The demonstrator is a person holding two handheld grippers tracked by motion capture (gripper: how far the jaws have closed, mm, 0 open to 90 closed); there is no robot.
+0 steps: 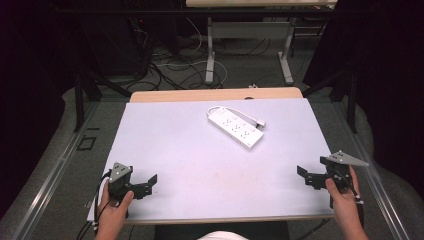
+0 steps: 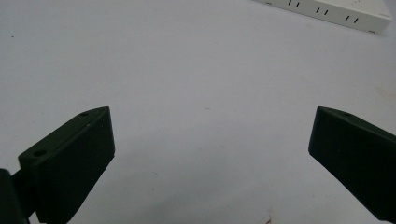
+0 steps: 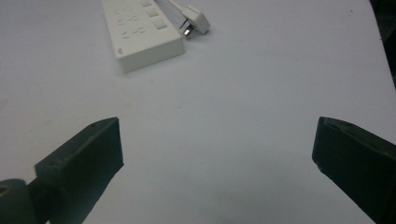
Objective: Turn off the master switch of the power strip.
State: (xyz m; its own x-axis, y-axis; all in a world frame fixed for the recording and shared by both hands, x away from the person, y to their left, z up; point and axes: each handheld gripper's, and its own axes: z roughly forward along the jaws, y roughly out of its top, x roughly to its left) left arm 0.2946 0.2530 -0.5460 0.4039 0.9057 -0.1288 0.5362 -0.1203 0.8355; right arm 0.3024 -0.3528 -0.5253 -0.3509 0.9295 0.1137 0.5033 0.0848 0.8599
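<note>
A white power strip (image 1: 235,129) lies at an angle on the far middle of the white tabletop (image 1: 190,150), its cord looped round its far side and its plug (image 1: 260,123) beside it. My left gripper (image 1: 149,184) rests near the front left corner, held by a hand, open and holding nothing. My right gripper (image 1: 305,177) sits near the front right edge, also open and holding nothing. In the left gripper view the jaws (image 2: 211,114) stand wide apart over bare table, the strip (image 2: 327,11) far off. The right gripper view has wide jaws (image 3: 218,123), the strip (image 3: 140,32) and plug (image 3: 196,21) ahead.
A wooden table edge (image 1: 215,94) runs along the far side of the white surface. Beyond it, loose cables (image 1: 170,67) lie on the floor around another table's white legs (image 1: 210,55). Dark metal frame bars (image 1: 78,100) stand at both sides.
</note>
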